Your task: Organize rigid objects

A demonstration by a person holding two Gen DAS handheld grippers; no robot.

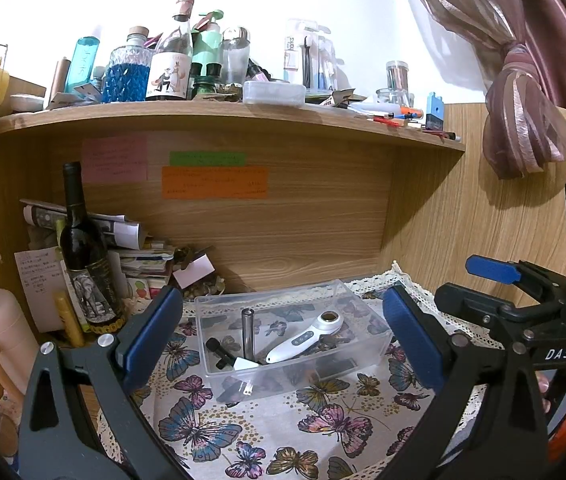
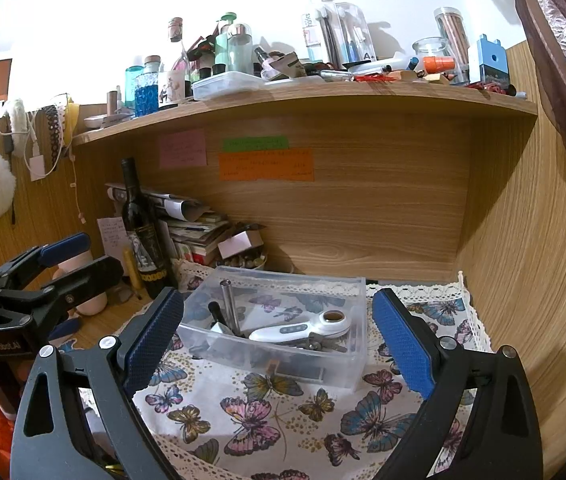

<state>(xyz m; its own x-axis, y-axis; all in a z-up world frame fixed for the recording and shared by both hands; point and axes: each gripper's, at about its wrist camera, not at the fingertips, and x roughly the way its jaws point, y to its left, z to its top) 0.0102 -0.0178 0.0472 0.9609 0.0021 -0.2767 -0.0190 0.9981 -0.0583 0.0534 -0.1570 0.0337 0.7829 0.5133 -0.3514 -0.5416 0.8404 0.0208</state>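
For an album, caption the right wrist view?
Open right gripper faces clear plastic box holding white handheld device.

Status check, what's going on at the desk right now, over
Left gripper open, empty. Right gripper open, empty. Clear bin on butterfly cloth, white handheld device and metal tube inside. Nothing blocking approach.

Both wrist cameras are looking forward and slightly down from close range, left one from the left, sharing the clear bin [image 1: 295,340] [image 2: 279,320] beneath the shelf [image 1: 223,120] [image 2: 303,100].

At frame centre a clear plastic box [image 1: 295,340] holds a white handheld device [image 1: 303,340] and a metal tube [image 1: 248,334]; the left gripper [image 1: 283,340], jaws wide apart, flanks it.
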